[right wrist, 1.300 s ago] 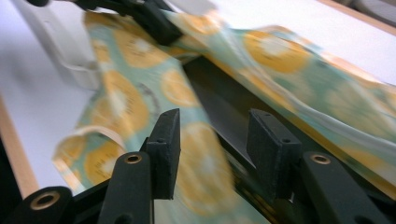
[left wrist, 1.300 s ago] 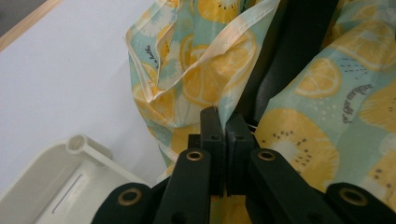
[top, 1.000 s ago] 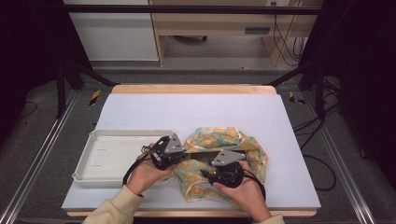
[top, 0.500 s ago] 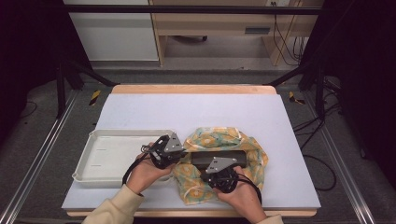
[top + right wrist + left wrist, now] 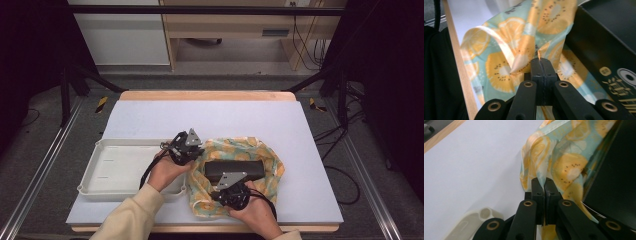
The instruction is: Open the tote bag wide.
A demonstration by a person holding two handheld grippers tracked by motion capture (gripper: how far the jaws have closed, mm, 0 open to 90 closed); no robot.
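Observation:
A fruit-print cloth (image 5: pixel 272 160) lies bunched on the white table, with a long black box (image 5: pixel 235 170) resting on it. My left gripper (image 5: pixel 199 152) is at the cloth's left edge, shut on a fold of it. Seen along its own jaws, the left gripper (image 5: pixel 544 183) pinches the cloth (image 5: pixel 566 167) beside the box (image 5: pixel 616 182). My right gripper (image 5: pixel 215 194) is in front of the box, near the table's front edge. In its own view the right gripper (image 5: pixel 541 62) is shut on a peak of cloth (image 5: pixel 499 70), and the box (image 5: pixel 609 45) lies to the right.
A shallow white tray (image 5: pixel 107 172) sits left of the cloth, its corner (image 5: pixel 474 222) just under my left gripper. The table's wooden front edge (image 5: pixel 459 62) runs close to my right gripper. Bare table stretches behind and right of the cloth.
My right gripper has drawn back toward the front edge and to the left, taking cloth with it, so the black box's top shows more. The left gripper has barely moved.

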